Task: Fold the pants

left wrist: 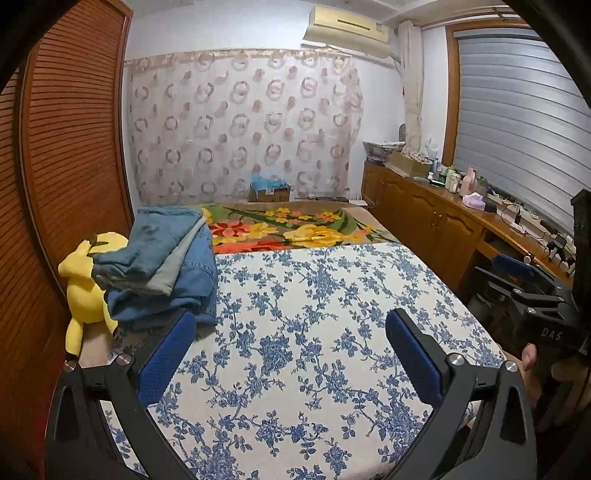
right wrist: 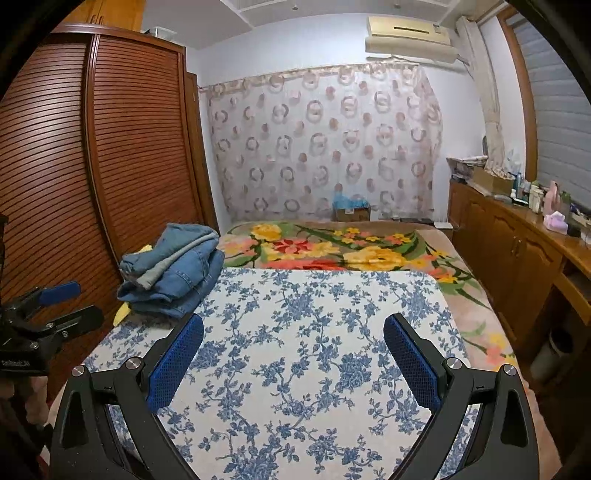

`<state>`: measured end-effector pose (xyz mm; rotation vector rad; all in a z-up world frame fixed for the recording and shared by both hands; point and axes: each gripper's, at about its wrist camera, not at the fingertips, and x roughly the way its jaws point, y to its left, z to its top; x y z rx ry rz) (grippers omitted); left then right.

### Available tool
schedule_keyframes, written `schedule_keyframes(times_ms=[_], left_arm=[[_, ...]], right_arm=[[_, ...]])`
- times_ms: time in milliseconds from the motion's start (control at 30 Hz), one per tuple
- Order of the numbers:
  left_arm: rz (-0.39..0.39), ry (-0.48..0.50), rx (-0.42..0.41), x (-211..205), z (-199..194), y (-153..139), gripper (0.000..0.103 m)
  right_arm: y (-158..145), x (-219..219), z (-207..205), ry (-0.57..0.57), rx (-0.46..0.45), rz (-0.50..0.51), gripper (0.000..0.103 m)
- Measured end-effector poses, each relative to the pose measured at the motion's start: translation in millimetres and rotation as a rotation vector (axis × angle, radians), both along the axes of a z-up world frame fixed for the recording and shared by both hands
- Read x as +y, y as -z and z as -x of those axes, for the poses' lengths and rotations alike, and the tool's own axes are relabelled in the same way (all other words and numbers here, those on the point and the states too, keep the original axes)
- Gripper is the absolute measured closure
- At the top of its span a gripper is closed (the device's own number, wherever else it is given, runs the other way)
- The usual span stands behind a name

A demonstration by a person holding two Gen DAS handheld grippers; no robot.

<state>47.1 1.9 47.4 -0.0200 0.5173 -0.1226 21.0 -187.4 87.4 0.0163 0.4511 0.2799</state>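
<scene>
**Tongs wide over the bed, jeans piled at the far left**

Tongs come first in both views. The left tongs (left wrist: pixel 290 347) stand spread wide, blue pads (left wrist: pixel 166 354) well apart, gripping nothing, above the blue-and-white floral sheet (left wrist: pixel 314 295). The right tongs (right wrist: pixel 293 347) are likewise spread wide and carry nothing over the same sheet (right wrist: pixel 314 314). Each pair shows in the other's view: the right tongs (left wrist: pixel 532 284) at the right edge of the left wrist view, the left tongs (right wrist: pixel 70 302) at the left edge of the right wrist view, with their fingers apart there too.

Farther on, the pants (left wrist: pixel 162 266), a heap of blue denim in rough layers, lie at the left edge of the sheet, near the louvred wooden wardrobe (left wrist: pixel 70 147). In the right wrist view the same pile (right wrist: pixel 173 269) sits left of and beyond the left finger. A yellow plush toy (left wrist: pixel 86 291) is pressed against the pile's left side, partly under it.

Beyond the sheet lies a flowered blanket (left wrist: pixel 295 229) in yellow, red and green. To the right runs a wooden cabinet whose tabletop (left wrist: pixel 461 199) carries bottles and boxes. At the far wall hangs a sheer curtain with ring patterns (left wrist: pixel 240 125), a cardboard box (left wrist: pixel 269 192) at its foot and an air conditioner (left wrist: pixel 347 29) above.
</scene>
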Motion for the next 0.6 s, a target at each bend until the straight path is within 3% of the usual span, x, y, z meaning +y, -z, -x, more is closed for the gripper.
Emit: schedule_keyframes(times_ms=[300, 600], left_arm=[[-0.006, -0.005, -0.071, 2, 14, -27, 0.0], [-0.005, -0.009, -0.091, 3, 22, -33, 0.0]], right_arm=[[-10, -3, 12, 0.017, -0.067, -0.009, 0.005], [-2, 0, 11, 0.026, -0.107, 0.001, 0.005]])
